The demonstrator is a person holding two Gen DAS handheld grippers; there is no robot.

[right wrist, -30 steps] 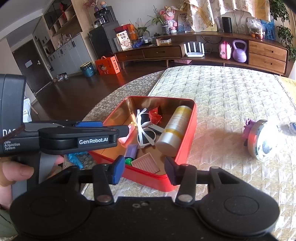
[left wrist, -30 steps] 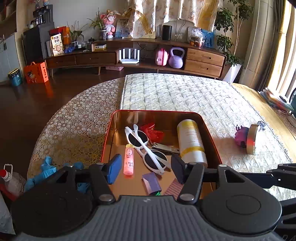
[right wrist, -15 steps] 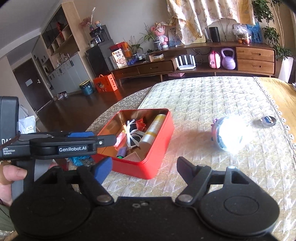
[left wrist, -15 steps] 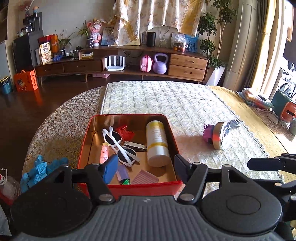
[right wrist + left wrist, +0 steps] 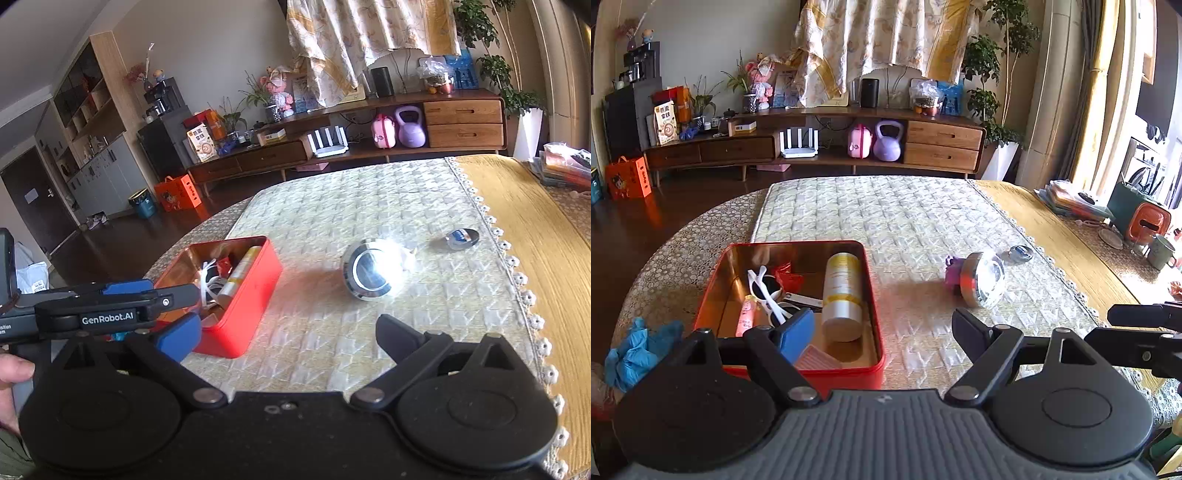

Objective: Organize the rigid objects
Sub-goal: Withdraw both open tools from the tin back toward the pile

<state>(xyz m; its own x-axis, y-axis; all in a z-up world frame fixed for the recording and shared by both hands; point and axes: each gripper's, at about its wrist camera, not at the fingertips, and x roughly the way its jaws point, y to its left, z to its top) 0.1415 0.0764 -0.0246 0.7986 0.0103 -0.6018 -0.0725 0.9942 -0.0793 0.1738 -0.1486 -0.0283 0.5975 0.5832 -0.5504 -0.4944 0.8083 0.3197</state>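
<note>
Hovering over the near edge of the table (image 5: 923,221), left gripper (image 5: 884,326) has jaws opening, nothing between them; right gripper (image 5: 290,332) jaws opening wide too, empty; red tin (image 5: 713,295) sits toward the table's left edge holding white sunglasses (image 5: 764,291), yellow-banded bottle (image 5: 842,291), pink tube (image 5: 746,317); round shiny mirror (image 5: 369,273) lies on the quilted cover right of the tin, well apart from it; small blue-topped disc (image 5: 461,236) near the lace edge beyond; blue gloves (image 5: 635,350) at the left edge

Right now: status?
Left gripper, right gripper empty, jaws opening. Red tin holds items; round mirror, small disc outside. Path clear.
</note>
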